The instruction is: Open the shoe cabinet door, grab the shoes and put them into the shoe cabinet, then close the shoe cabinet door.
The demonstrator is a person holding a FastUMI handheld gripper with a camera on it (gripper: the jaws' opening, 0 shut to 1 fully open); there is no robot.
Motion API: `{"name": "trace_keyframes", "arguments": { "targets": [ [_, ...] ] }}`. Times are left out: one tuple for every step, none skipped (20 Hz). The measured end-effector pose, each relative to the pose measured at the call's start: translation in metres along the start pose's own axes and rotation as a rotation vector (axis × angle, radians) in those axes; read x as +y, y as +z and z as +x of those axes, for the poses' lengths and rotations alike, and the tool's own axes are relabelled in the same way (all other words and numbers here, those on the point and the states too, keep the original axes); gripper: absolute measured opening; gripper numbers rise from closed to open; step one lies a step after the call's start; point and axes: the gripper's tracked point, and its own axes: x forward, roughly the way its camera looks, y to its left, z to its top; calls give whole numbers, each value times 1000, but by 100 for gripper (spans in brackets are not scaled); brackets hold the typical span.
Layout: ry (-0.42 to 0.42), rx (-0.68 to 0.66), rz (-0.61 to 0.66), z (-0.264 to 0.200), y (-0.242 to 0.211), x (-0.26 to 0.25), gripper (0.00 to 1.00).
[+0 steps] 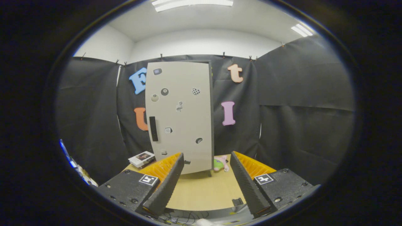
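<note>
So here's where I'm at: the gripper [205, 183] is hanging back over the near edge of the table [201, 191] with its fingers spread wide and nothing between them, just bare tabletop. Pointed pretty much straight at the shoe cabinet [180, 116], which stands upright at the far side of the table, well beyond the fingertips.

The cabinet door is flush shut as far as I can tell, no gap showing along the edge. It's got a dark vertical handle [153, 128] on the left side about halfway down, plus a scatter of little stickers on the front. Handle on the left suggests to me the hinge is on the right, so any pull would swing it out that way.

Shoes: I honestly can't spot any on the table. Could be they're inside behind that shut door, could be they're somewhere I can't see. A shut door and an empty gripper fits either end of the job, so I'm not calling it.

Other bits: a small stack of books [142, 158] left of the cabinet base, and a little plush toy [221, 164] lying just right of it. Both sit close to the cabinet.
</note>
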Motion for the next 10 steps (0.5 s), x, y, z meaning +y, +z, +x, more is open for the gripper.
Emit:
{"name": "trace_keyframes", "arguments": {
  "targets": [
    [1, 0, 2, 0, -1, -1, 97],
    [-1, 3, 3, 1, -1, -2, 97],
    [0, 6, 4, 1, -1, -3, 97],
    [2, 6, 8, 2, -2, -2, 97],
    [3, 3, 11, 3, -1, -3, 97],
    [1, 1, 11, 3, 0, -3, 97],
    [0, -1, 9, 3, 1, -4, 97],
    [-1, -2, 8, 3, 1, -4, 97],
    [0, -1, 7, 4, 0, -4, 97],
    [-1, 2, 7, 5, -1, -2, 96]
  ]
}}
